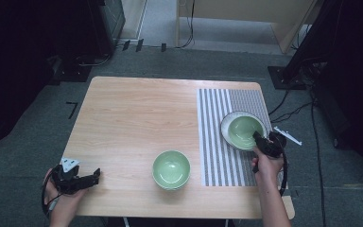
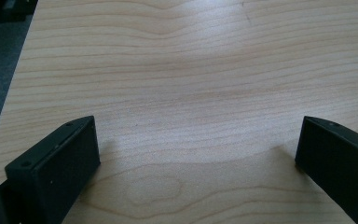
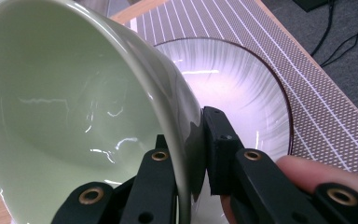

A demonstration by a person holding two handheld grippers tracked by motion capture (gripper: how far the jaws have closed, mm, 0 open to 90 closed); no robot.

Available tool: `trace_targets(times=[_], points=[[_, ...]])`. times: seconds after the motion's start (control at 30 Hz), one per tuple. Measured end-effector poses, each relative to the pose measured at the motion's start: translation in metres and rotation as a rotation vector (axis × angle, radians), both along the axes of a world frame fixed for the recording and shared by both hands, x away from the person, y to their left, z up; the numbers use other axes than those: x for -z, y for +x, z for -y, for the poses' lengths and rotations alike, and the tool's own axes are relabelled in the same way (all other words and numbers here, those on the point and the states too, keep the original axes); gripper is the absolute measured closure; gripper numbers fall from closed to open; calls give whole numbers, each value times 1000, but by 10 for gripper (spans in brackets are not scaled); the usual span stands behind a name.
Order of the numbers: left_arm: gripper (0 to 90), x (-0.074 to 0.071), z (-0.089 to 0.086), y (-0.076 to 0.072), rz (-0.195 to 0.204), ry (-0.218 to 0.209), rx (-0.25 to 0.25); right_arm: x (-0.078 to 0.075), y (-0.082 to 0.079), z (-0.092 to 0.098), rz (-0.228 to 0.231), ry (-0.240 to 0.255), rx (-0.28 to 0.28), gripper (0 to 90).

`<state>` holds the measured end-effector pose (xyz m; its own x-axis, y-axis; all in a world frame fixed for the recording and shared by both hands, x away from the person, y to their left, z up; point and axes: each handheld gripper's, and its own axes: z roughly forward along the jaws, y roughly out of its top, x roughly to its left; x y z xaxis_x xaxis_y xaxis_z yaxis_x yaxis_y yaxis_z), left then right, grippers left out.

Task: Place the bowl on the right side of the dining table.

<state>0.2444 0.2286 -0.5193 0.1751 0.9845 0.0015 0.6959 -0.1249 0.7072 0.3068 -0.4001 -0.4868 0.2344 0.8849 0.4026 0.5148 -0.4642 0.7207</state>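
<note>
**Right tongs clamp a green bowl over a white plate**

A wooden worktop (image 1: 137, 118) is seen from above, with a grey striped placemat (image 1: 217, 142) laid along its right side. The placemat serves as the landmark here.

On the placemat, towards its far right part, sits a white plate (image 1: 228, 135) with a dark rim. A pale green bowl (image 1: 242, 131) is over this plate. The right tongs (image 1: 260, 141) reach in from the near right edge of the placemat and are clamped on the bowl's rim, one jaw inside the bowl and the other pressed on its outer wall. In the right gripper view the green bowl (image 3: 74, 107) is tilted, with the white plate (image 3: 242, 88) just behind and below it; whether the bowl touches the plate cannot be told.

A second green bowl (image 1: 171, 169) stands upright on the bare wood just left of the placemat, near its front end.

The left tongs (image 1: 93, 176) lie well to the left of the placemat, at the near left corner of the worktop. Their jaws stand wide apart with nothing but bare wood between them.
</note>
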Motion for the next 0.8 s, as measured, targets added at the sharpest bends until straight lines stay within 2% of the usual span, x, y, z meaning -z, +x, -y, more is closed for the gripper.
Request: trace_targets(times=[0.3, 0.57, 0.6, 0.8], points=[[0, 0, 0, 0, 0, 0, 0, 7, 3, 0, -45, 0, -2, 836], [0, 0, 0, 0, 0, 0, 0, 8, 4, 5, -58, 40, -6, 833], [0, 0, 0, 0, 0, 0, 0, 9, 5, 7, -56, 60, -1, 830], [0, 0, 0, 0, 0, 0, 0, 8, 13, 11, -62, 74, 2, 825]])
